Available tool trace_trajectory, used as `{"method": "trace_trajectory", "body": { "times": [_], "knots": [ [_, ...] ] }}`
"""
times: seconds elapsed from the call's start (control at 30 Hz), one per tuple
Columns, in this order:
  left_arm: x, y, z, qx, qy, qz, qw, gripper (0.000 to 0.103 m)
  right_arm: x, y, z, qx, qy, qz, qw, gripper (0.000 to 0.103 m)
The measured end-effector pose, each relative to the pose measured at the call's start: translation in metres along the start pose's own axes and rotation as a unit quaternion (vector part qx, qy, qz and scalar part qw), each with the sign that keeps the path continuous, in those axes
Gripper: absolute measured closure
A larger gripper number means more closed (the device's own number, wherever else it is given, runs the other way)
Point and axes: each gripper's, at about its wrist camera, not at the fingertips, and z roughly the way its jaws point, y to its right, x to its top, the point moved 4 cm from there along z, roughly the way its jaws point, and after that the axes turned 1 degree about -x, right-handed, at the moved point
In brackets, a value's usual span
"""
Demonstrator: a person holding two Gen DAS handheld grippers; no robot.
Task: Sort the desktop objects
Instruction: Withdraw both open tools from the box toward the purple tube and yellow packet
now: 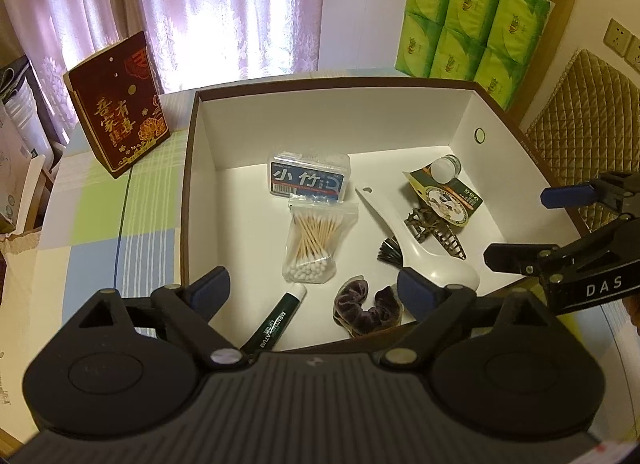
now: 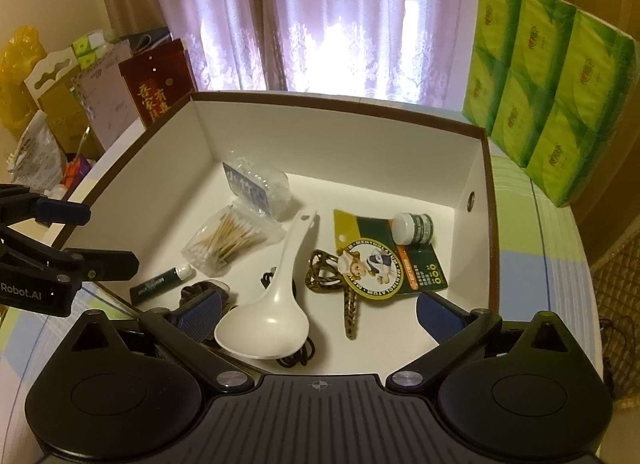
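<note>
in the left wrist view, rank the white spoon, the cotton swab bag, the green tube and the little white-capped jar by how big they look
1. white spoon
2. cotton swab bag, close to the spoon
3. green tube, partly hidden by the hand-held gripper, so unsure
4. white-capped jar, farthest away

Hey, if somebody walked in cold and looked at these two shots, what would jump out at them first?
Probably the big white-lined cardboard box with a brown rim that fills the middle, with a glossy white plastic rice spoon lying across its floor among small toiletries. Next, the bright green six-pack of tissue packets standing behind the box on the right. The open left gripper and open right gripper hover empty at the near edge.
</note>
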Motion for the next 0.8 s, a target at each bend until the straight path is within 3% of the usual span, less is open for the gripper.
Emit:
{"method": "trace_trajectory", "body": {
  "times": [0.8],
  "knots": [
    [-0.006,0.026,-0.048,0.004,0.041,0.027,0.9988,0.015,-0.016,0.001,-0.055,-0.008,0.047,0.021,0.999,0.002]
  ]
}}
